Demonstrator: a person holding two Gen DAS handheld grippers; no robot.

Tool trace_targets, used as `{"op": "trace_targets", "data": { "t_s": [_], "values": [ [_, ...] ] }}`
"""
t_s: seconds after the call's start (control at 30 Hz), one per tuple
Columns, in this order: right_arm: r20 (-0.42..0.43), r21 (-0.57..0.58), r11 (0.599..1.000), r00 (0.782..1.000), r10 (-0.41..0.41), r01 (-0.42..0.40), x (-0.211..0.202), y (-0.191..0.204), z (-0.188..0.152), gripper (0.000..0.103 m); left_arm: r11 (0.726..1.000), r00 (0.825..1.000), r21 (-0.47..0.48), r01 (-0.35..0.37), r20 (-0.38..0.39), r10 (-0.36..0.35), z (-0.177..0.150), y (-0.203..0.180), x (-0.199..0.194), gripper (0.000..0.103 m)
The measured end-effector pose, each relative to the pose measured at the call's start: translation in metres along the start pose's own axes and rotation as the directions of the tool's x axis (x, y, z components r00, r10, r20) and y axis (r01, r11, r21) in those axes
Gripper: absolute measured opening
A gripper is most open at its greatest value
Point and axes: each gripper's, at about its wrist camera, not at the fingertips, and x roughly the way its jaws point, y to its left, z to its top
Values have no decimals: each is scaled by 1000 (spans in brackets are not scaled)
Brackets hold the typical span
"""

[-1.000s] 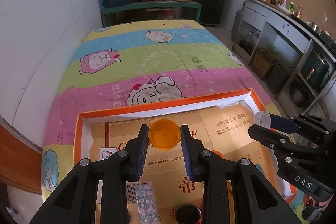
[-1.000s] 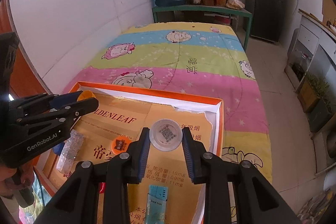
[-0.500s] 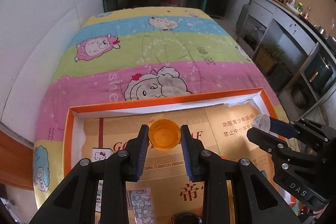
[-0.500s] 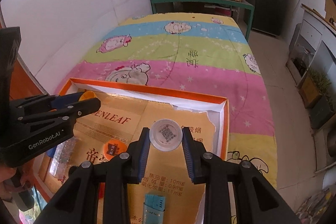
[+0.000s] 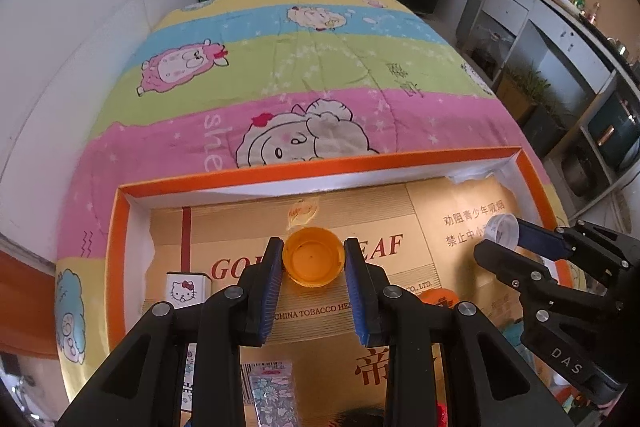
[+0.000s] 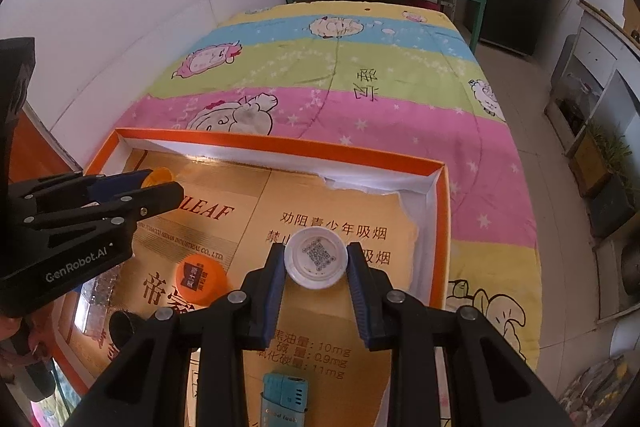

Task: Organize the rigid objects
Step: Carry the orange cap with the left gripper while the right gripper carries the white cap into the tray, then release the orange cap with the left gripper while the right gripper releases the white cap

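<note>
An orange cap (image 5: 313, 256), round and smooth with its hollow side up, is clamped in the left tool (image 5: 313, 267) above the tray (image 5: 320, 163). A white cap (image 6: 315, 257) with a printed code is clamped in the right tool (image 6: 315, 267), near the tray's right wall. The tray is shallow, orange-rimmed and lined with glossy gold cardboard. It is set on a soft striped bed (image 5: 320, 67), where much open room is seen beyond the far rim.

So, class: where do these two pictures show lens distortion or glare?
Left wrist view: the orange box rim bows, corners go black. Right wrist view: the white wall bulges, and glare washes the gold cardboard lining near the left gripper.
</note>
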Motion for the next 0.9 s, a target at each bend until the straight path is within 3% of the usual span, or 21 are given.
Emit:
{"op": "trace_targets", "data": {
  "t_s": [0.27, 0.5, 0.9],
  "values": [
    [-13, -2, 1000, 1000, 0, 0, 2, 1, 1, 31, 1000, 1000, 11, -9, -8, 9, -3, -1, 6, 32],
    [-15, -6, 1000, 1000, -2, 2, 3, 2, 1, 31, 1000, 1000, 11, 9, -3, -9, -3, -1, 6, 51],
    [-7, 2, 1000, 1000, 17, -17, 0, 3, -1, 32, 999, 999, -23, 45, 28, -45, -6, 5, -1, 52]
  ]
}}
